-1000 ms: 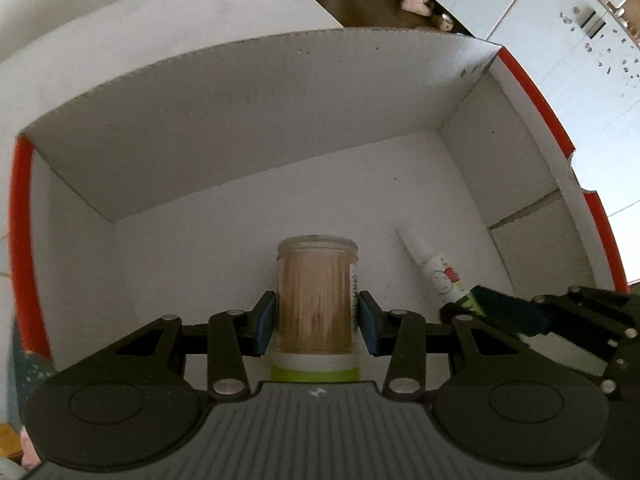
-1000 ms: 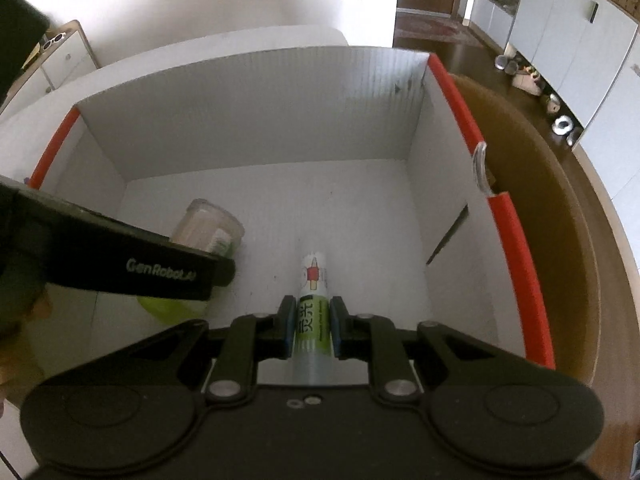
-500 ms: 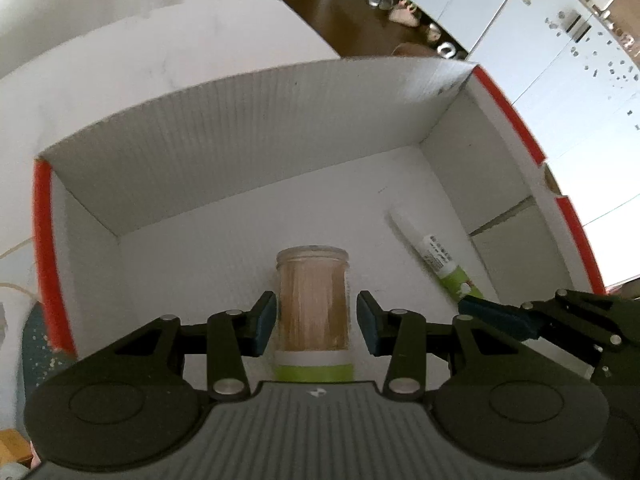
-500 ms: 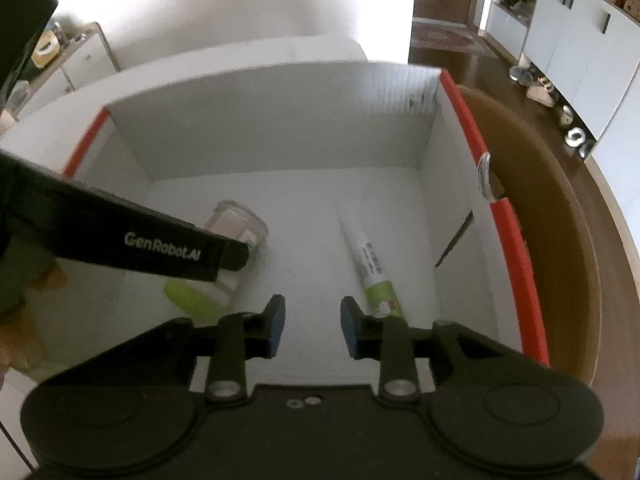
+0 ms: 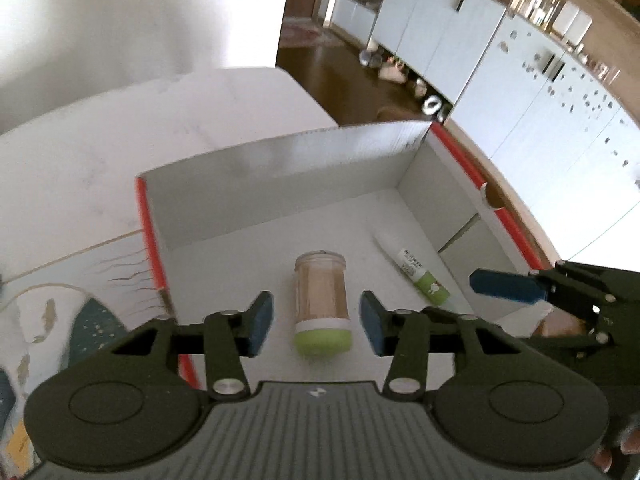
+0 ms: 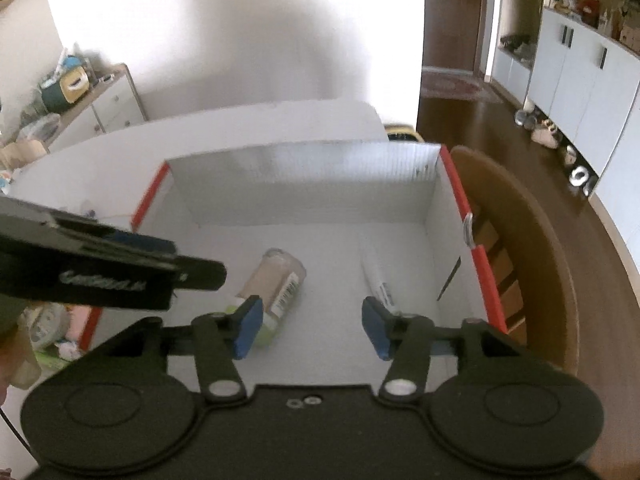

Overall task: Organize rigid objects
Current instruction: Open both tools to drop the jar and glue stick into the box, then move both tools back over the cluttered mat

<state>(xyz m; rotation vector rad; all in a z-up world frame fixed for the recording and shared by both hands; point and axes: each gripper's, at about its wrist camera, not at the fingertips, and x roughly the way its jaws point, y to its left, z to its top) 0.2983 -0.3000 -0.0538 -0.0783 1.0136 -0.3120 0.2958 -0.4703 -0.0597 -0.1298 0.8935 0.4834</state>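
Left wrist view: clear toothpick jar (image 5: 321, 298), green cap, lying in white box (image 5: 280, 184); both jaws just opened, empty.

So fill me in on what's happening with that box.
A person holding a gripper in each hand is sorting items into a white cardboard box with red edges. A toothpick jar with a green lid and a glue stick lie on their sides on the box floor, apart from each other. The left gripper and right gripper have just been opening their jaws; nothing is gripped, and both hover over the box.
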